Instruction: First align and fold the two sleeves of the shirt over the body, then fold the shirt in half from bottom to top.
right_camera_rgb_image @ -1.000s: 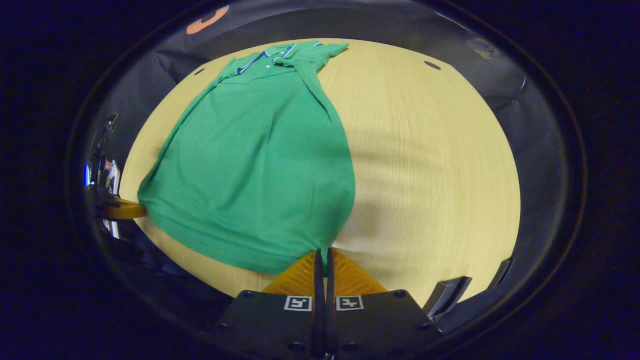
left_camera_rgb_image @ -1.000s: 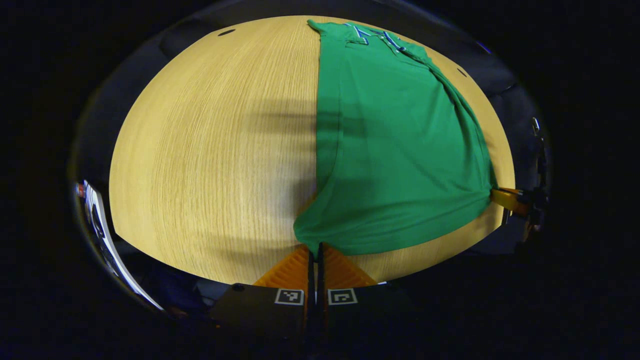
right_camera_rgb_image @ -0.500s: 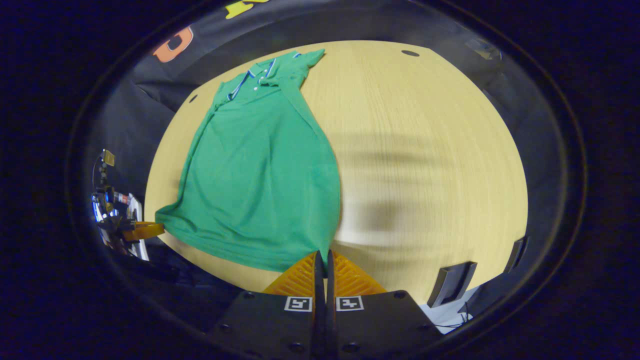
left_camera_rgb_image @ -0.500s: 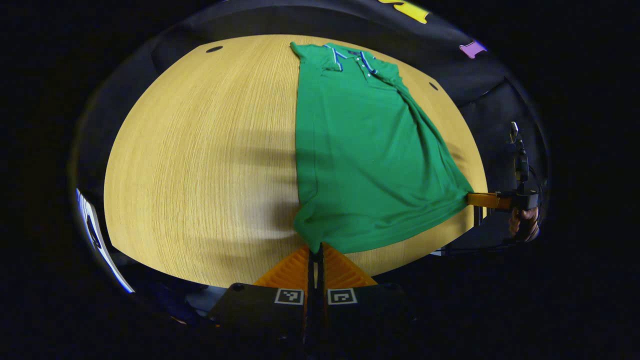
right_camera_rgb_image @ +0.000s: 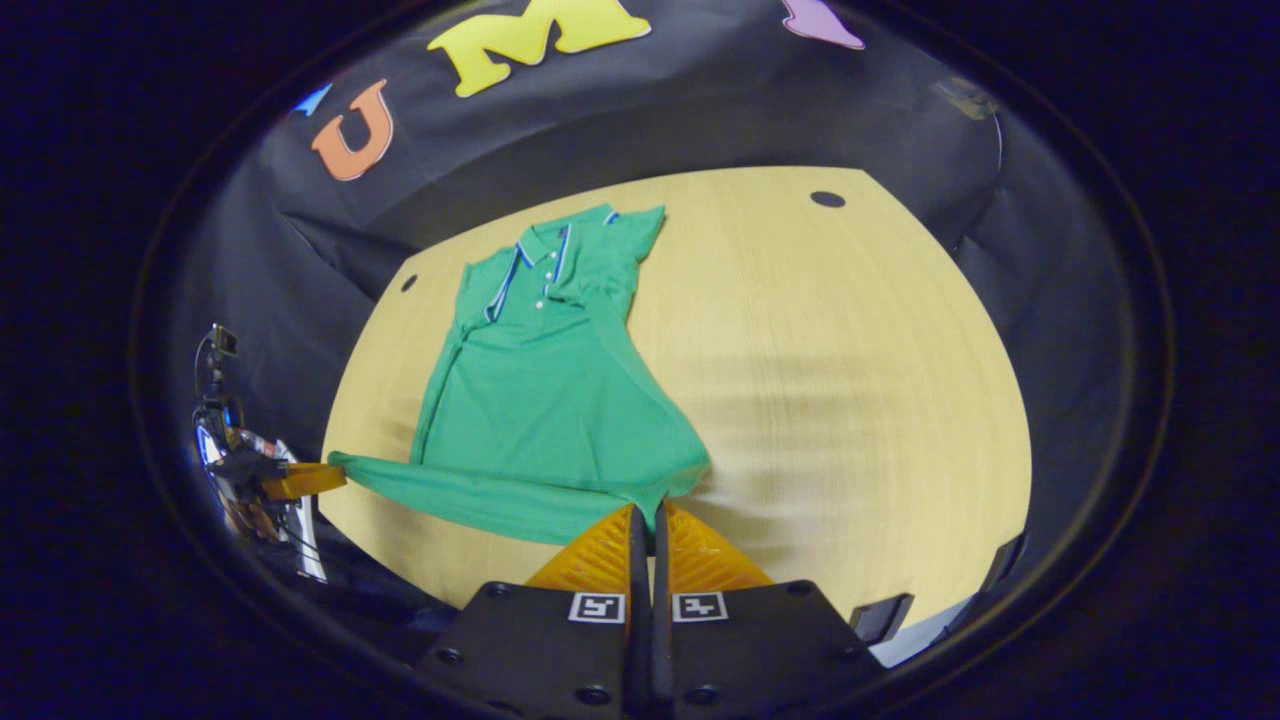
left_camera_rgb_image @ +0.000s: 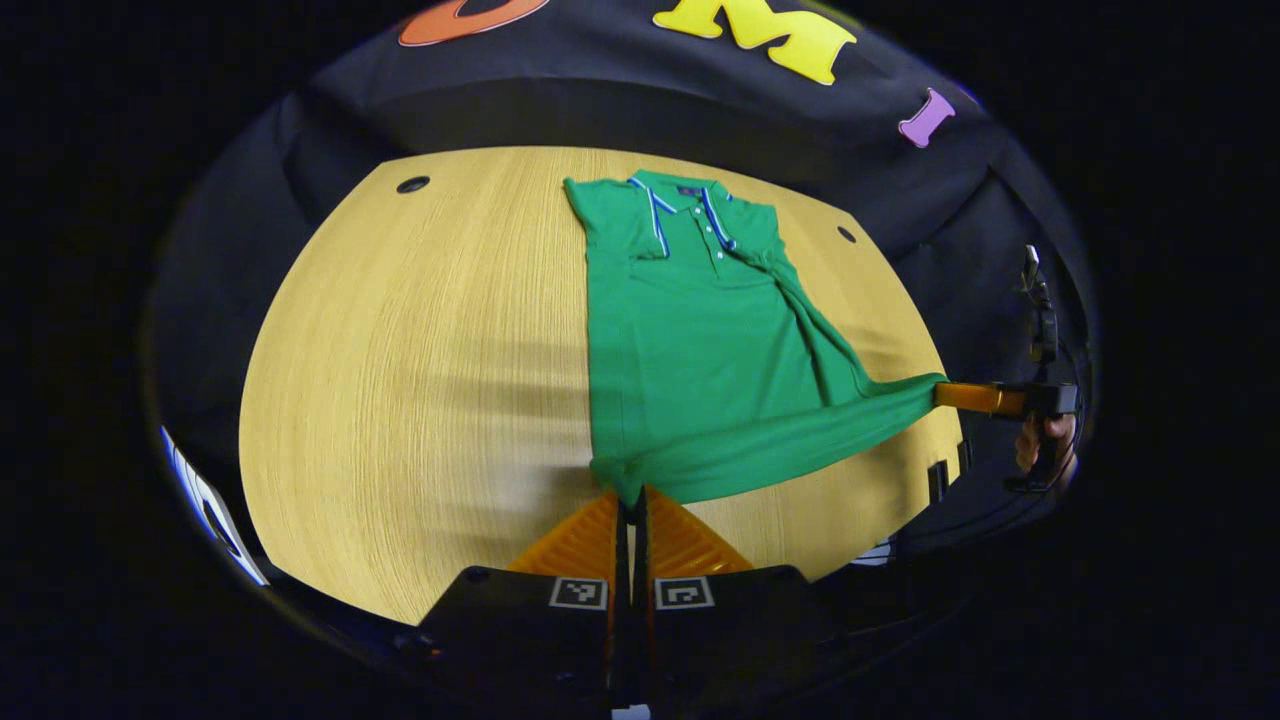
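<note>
A green polo shirt (left_camera_rgb_image: 700, 350) (right_camera_rgb_image: 530, 400) lies collar-up at the far side of the wooden table (left_camera_rgb_image: 420, 380), sleeves folded over the body. Its bottom hem is lifted off the table and stretched between both grippers. My left gripper (left_camera_rgb_image: 630, 500) is shut on the hem's left corner. My right gripper (right_camera_rgb_image: 648, 508) is shut on the hem's right corner. In the left gripper view the right gripper (left_camera_rgb_image: 975, 397) shows at the right with a hand (left_camera_rgb_image: 1040, 445) holding it. In the right gripper view the left gripper (right_camera_rgb_image: 300, 480) shows at the left edge.
The table (right_camera_rgb_image: 850, 400) has small dark holes near its far corners (left_camera_rgb_image: 412, 185) (right_camera_rgb_image: 827, 199). Black cloth wall (left_camera_rgb_image: 620, 80) stands behind the table. Bare wood spreads left of the shirt in the left gripper view and right of it in the right gripper view.
Both grippers have risen and tilted up with the hem held. The lower shirt has lifted off the table, and more of the wall shows.
</note>
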`<state>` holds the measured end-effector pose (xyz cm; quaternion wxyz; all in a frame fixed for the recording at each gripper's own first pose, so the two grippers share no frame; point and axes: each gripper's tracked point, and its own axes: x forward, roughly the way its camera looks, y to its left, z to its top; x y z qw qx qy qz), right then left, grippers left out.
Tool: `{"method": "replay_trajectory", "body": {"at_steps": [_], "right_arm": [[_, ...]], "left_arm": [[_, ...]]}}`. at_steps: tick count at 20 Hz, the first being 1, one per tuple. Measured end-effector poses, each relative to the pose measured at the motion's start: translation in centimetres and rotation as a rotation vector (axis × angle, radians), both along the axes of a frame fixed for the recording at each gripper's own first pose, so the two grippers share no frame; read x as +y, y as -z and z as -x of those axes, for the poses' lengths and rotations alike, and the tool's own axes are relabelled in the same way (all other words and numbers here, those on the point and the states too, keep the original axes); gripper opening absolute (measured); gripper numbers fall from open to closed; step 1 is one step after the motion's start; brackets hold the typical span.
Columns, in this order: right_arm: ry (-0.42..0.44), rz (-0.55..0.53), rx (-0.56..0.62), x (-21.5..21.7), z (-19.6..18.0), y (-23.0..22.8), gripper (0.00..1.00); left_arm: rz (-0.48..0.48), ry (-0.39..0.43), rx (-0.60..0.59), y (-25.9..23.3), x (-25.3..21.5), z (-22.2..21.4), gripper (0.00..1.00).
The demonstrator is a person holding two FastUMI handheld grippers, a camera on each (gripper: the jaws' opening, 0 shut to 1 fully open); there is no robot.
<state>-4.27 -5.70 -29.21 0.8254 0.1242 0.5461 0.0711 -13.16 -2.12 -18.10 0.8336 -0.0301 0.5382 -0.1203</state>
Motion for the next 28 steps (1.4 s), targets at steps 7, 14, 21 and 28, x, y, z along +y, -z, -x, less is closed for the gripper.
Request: {"method": "replay_trajectory", "body": {"at_steps": [7, 14, 21, 28], "right_arm": [[0.061, -0.018, -0.135, 0.6, -9.7, -4.3, 0.00], [0.061, 0.021, -0.249, 0.7, -20.6, -6.0, 0.00], [-0.005, 0.089, -0.358, 1.9, -29.8, -2.4, 0.03], [-0.005, 0.081, -0.313, 3.1, -35.2, 7.1, 0.03]], "left_arm": [[0.029, -0.021, -0.118, -3.6, -0.3, -8.9, 0.04], [0.028, -0.047, -0.249, -5.8, 0.0, -20.4, 0.04], [0.059, -0.143, -0.385, -3.6, 0.3, -32.1, 0.04], [-0.006, -0.178, -0.373, 5.7, 1.2, -37.8, 0.03]]}}
